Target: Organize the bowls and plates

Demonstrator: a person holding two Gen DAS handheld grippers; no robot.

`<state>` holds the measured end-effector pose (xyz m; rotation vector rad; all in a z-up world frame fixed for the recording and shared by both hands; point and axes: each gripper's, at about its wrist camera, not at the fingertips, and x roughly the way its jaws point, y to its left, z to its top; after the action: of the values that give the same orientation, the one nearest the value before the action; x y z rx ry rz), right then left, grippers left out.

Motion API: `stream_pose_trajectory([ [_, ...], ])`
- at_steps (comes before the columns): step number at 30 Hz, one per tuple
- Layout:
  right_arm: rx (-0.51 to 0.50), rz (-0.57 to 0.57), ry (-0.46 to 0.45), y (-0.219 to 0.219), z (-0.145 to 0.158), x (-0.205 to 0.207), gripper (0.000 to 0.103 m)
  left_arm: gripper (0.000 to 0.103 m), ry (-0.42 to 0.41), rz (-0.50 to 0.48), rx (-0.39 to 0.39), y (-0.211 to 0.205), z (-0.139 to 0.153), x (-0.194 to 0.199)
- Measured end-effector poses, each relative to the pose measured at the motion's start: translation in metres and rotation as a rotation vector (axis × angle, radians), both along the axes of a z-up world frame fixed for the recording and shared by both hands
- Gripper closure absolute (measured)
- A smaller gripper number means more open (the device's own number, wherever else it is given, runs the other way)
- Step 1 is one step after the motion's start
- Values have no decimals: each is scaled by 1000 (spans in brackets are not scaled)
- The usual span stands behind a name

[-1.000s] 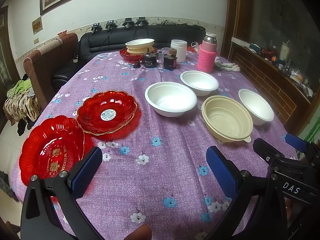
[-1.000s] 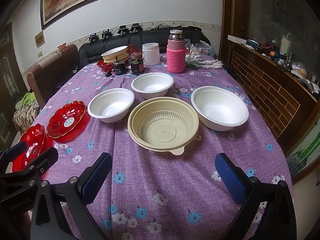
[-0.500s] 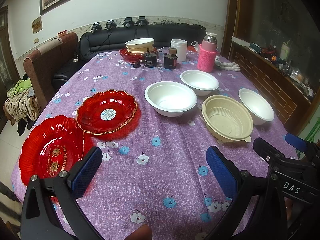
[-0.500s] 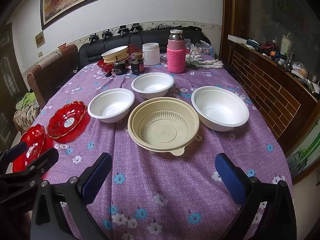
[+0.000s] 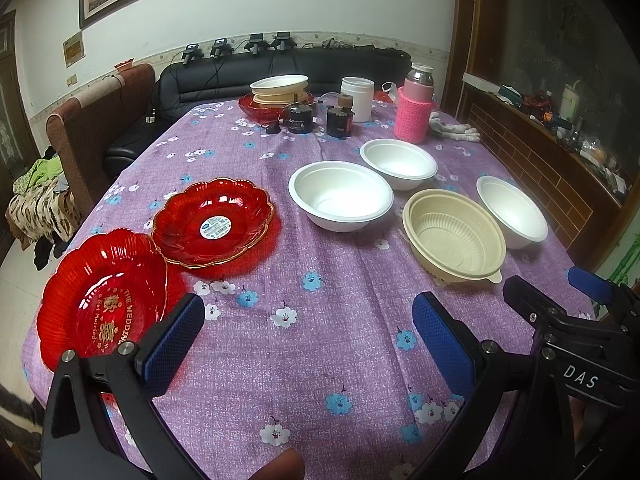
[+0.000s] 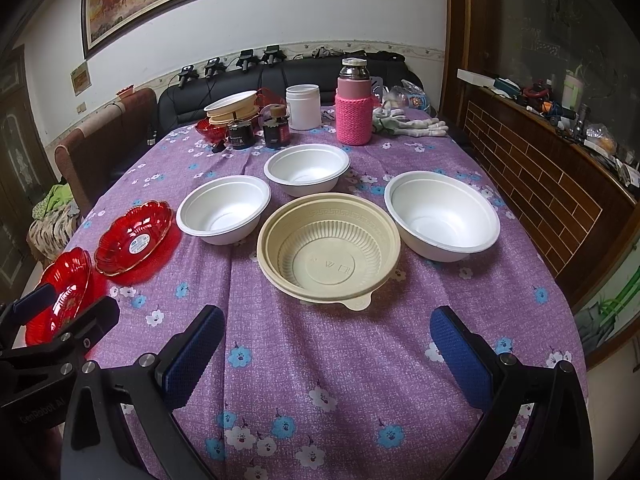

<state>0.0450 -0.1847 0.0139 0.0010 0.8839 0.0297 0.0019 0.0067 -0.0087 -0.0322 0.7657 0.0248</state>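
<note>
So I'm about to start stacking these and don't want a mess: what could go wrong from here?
The red plate with gold lettering sits at the table's near left edge, close beside the open left claw; a careless nudge might push it off. The two red plates overlap slightly, so lifting one may drag the gold-rimmed red plate. The white bowls look light and could tip if the open right claw pinches one rim.

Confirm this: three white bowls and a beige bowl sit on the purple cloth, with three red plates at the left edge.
Not quite. There are two red plates at the left edge, as the left wrist view shows. The three white bowls and the beige bowl are right.
</note>
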Motion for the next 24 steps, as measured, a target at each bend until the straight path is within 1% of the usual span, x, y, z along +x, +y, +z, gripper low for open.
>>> stream_pose_trajectory([
  [5, 8, 7, 0, 2, 0, 0, 0, 0, 2, 10, -7, 5, 0, -2],
  [7, 16, 12, 0, 3, 0, -1, 0, 0, -4, 11, -27, 12, 3, -6],
  [10, 68, 57, 12, 11, 2, 1, 0, 0, -33, 40, -51, 33, 13, -20],
  [13, 133, 153, 35, 33, 5, 2, 0, 0, -76, 138, -59, 76, 23, -38],
  [15, 179, 234, 62, 53, 5, 4, 0, 0, -83, 227, -51, 108, 25, -46],
  [17, 242, 323, 101, 77, 4, 8, 0, 0, -63, 337, -57, 149, 22, -52],
  [20, 336, 427, 169, 113, -4, 15, 0, 0, -18, 469, -62, 196, 10, -58],
  [24, 444, 503, 263, 154, -17, 26, 1, 0, 51, 589, -133, 244, -13, -62],
])
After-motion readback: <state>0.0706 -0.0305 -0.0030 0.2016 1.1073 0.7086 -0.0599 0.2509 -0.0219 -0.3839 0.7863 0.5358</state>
